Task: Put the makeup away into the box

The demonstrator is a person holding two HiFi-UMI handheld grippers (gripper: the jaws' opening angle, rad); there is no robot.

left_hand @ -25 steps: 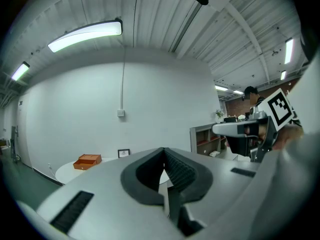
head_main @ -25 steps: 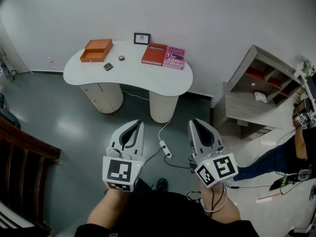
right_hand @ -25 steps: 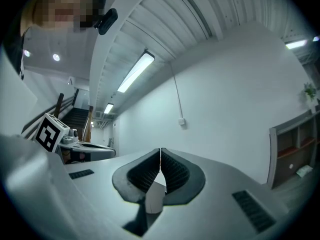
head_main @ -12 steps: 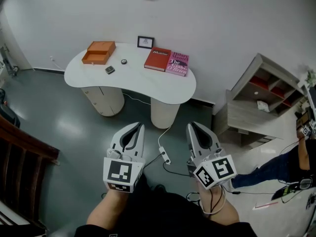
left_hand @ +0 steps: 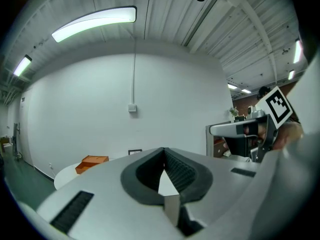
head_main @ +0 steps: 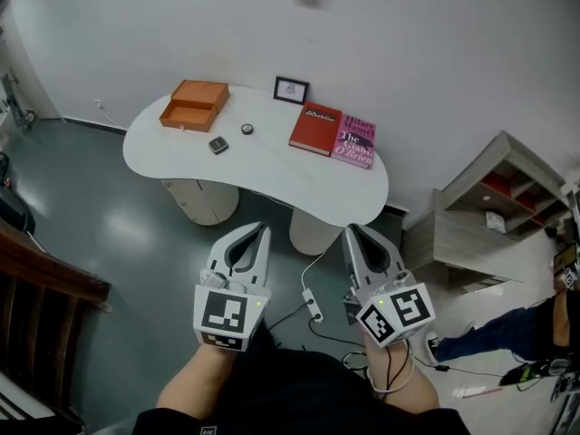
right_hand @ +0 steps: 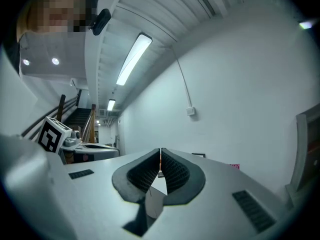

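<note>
The jaws of the left gripper (head_main: 262, 229) and the right gripper (head_main: 351, 230) are pressed together. A shallow, rectangular orange box (head_main: 194, 105) is seen open on the curved white table (head_main: 272, 175); its contents cannot be told. A square compact (head_main: 217, 145) and a round compact (head_main: 247, 129) lie near it.

white wall (head_main: 435, 43), glossy grey floor (head_main: 109, 234), curved white table (head_main: 272, 166), wooden shelf unit (head_main: 489, 207) right; perhaps a dark bench (head_main: 36, 288) left.

We look along our right gripper (right_hand: 160, 154), its jaws closed tip to tip with nothing between them, toward a white wall (right_hand: 240, 84) bearing a small wall box (right_hand: 191, 111), a lit ceiling lamp (right_hand: 134, 59) overhead and a staircase (right_hand: 75, 116) at far left.
</note>
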